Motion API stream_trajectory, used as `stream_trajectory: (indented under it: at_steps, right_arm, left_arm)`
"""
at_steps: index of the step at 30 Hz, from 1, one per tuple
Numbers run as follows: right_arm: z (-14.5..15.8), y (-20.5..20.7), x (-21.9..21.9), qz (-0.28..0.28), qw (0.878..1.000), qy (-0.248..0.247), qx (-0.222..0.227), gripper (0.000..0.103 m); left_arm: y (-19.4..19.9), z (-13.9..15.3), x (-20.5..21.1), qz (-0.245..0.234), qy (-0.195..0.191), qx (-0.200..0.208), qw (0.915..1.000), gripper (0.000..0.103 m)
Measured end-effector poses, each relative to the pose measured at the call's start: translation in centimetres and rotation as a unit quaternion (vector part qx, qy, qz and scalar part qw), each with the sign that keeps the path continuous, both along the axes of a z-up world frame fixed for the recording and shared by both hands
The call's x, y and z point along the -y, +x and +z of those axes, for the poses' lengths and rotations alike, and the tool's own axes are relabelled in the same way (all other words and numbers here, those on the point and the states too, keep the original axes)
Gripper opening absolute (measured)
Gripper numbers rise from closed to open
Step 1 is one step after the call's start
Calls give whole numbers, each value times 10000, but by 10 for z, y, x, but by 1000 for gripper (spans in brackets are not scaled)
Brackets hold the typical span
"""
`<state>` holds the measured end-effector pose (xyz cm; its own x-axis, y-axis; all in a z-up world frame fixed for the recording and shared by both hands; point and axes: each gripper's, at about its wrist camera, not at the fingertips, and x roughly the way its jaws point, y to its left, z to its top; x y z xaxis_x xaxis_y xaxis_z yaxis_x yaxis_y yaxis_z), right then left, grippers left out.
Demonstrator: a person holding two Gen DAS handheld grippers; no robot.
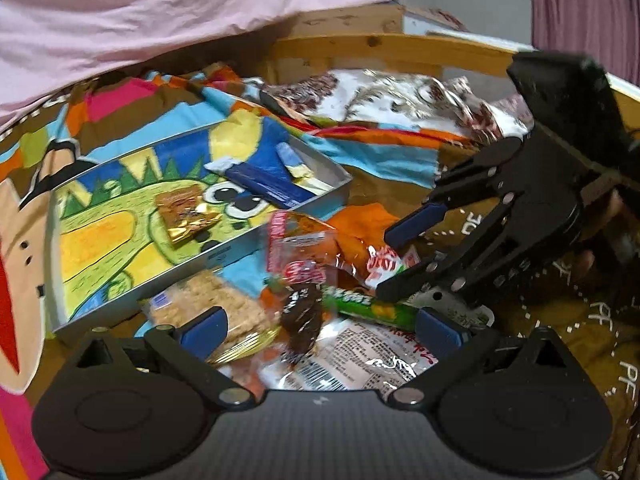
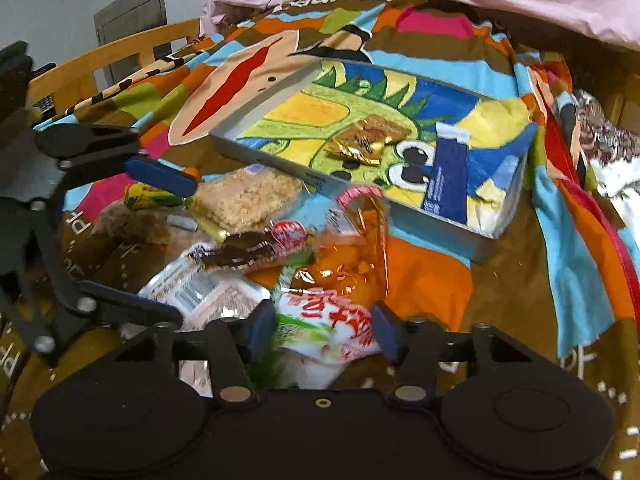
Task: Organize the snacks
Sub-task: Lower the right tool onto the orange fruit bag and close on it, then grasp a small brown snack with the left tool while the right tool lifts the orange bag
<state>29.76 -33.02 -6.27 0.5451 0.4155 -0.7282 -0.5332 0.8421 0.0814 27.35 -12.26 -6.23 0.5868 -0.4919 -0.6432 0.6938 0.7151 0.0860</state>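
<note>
Snacks: tray [image 2: 256, 146] holds gold packet [image 2: 366, 142], blue bar [image 2: 448, 176]; L tongs [image 1: 320, 326] released, R tongs [image 2: 324, 332] grasping white-red packet [image 2: 340, 320].

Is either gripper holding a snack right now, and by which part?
The right gripper has the near end of the white and red snack packet between its jaws; contact is unclear. The left gripper holds nothing.
</note>
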Motion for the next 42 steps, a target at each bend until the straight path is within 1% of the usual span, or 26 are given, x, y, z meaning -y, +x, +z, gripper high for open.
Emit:
stream_trajectory:
  at_steps: [3,4,5,6,8,9,11,13,15,17,19,21,24,26,27,28,30,31,32,33,34,37,42]
  right_arm:
    - [2,-3,7,168,9997,-24,-165,51]
    - [2,-4,10,213,9996,-37,-191,54]
    - [2,-5,11,230,9996,-37,-185,57]
    - [1,-6,14,202,9996,-46,-175,57]
    - [1,-5,18,88,9998,-115,-114,57]
    - [1,-4,22,46,9999,-41,-119,58]
    - [3,-1,29,-70,9997,200,-135,62]
    - [4,1,30,-114,9994,310,-48,71]
    - [3,4,24,-111,9995,273,94,71]
    - [-1,9,15,-106,9994,314,109,70]
    - [-6,14,6,-130,9994,287,106,68]
    - [-14,16,-1,-164,9996,196,96,69]
    - [-19,17,-1,-240,9994,252,92,70]
    - [-18,18,2,-309,9989,357,17,67]
    - [-16,17,2,-305,9989,367,7,62]
    - [-14,16,2,-243,9990,364,23,57]
    - [-10,14,-1,-181,9995,253,31,57]
    - [-10,12,-2,-122,9998,170,57,59]
    - [-10,11,-3,-88,9998,105,114,63]
    - [-12,11,-3,-119,9998,55,144,71]
    - [-13,12,-2,-165,9998,15,133,74]
    - [-16,17,2,-231,9996,132,43,77]
    - [-28,23,1,-302,9991,291,-57,78]
  left_arm:
    - [8,-6,9,-78,134,-85,9998,101]
    - [11,-8,12,-82,168,-132,9997,99]
    - [14,-11,14,-74,202,-174,9996,96]
    - [17,-12,15,-72,225,-220,9995,94]
    - [21,-17,16,-85,246,-359,9990,83]
    - [21,-18,15,-92,246,-391,9989,82]
    - [19,-19,15,-129,240,-456,9986,82]
    - [14,-19,14,-121,206,-538,9983,82]
    - [10,-21,15,-32,213,-663,9976,82]
    - [8,-24,18,130,253,-817,9963,81]
    - [9,-27,20,324,268,-875,9953,78]
    - [11,-29,21,498,259,-879,9945,75]
    - [14,-29,21,691,316,-837,9936,67]
    - [16,-27,18,775,283,-849,9930,59]
    - [16,-26,16,814,255,-870,9925,57]
    - [17,-25,14,836,221,-899,9922,56]
    - [17,-24,11,877,165,-948,9915,56]
    - [17,-24,9,883,129,-959,9914,56]
    - [17,-23,7,896,102,-960,9913,59]
    - [17,-23,6,932,83,-950,9911,62]
    - [18,-24,5,1000,50,-950,9904,65]
    - [21,-25,4,1096,-94,-1042,9885,66]
    - [25,-27,12,1104,21,-948,9894,66]
